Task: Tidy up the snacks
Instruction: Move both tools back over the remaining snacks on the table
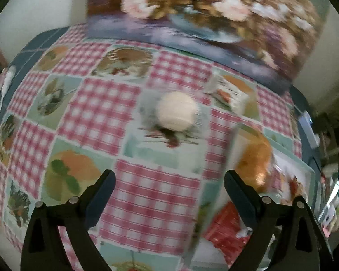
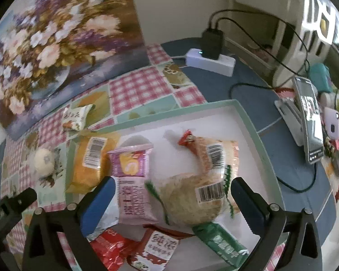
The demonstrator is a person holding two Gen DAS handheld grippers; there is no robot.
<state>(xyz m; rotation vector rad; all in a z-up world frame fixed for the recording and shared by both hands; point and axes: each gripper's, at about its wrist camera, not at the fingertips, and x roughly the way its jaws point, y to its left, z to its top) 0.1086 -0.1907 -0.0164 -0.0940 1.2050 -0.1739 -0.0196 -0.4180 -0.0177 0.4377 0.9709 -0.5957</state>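
My left gripper (image 1: pixel 169 180) stands open over the checked tablecloth with nothing between its fingers. Beyond it lies a round cream snack (image 1: pixel 176 110), and a small white packet (image 1: pixel 230 92) lies further right. My right gripper (image 2: pixel 173 187) is open above a white tray with a green rim (image 2: pixel 248 124). In the tray lie an orange packet (image 2: pixel 90 160), two pink packets (image 2: pixel 133 162), a tan round packet with a barcode (image 2: pixel 192 201), red packets (image 2: pixel 110 246) and a green one (image 2: pixel 221 241). The pads touch none of them. The cream snack (image 2: pixel 44 160) and white packet (image 2: pixel 76 117) lie left of the tray.
A floral painting (image 2: pixel 56 40) leans against the wall at the table's back. Right of the tray are a white power strip with a black charger (image 2: pixel 210 61), trailing cables and a phone on a stand (image 2: pixel 309 117). The tray's corner (image 1: pixel 305 164) shows in the left wrist view.
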